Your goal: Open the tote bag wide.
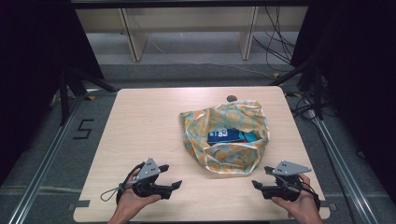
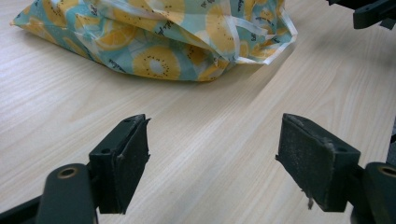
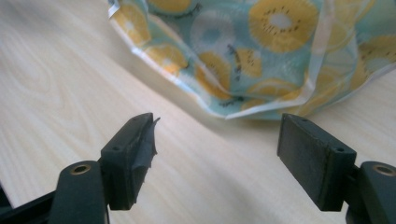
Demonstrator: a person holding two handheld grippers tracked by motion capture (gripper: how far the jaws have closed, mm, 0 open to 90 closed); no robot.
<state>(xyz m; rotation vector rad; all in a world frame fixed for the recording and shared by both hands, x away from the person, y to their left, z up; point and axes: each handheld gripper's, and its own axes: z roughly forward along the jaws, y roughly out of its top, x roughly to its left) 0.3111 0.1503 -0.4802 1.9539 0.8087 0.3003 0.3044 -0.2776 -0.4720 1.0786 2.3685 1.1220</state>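
Work looked close to finished: the fruit-print bag lay on the table, right of centre, its mouth open around a blue packet resting inside. Both tools sat near the table's front edge, apart from the bag. The left tool and right tool stood wide, holding nothing. Closing the bag possibly remained.

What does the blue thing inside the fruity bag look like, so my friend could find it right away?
Start at the light wooden table and find the crinkly bag printed with yellow fruit slices on pale blue, right of the middle. Look into its open top: a flat dark blue packet with white lettering lies there. It is the one plain, dark, straight-edged thing among all that bright pattern.
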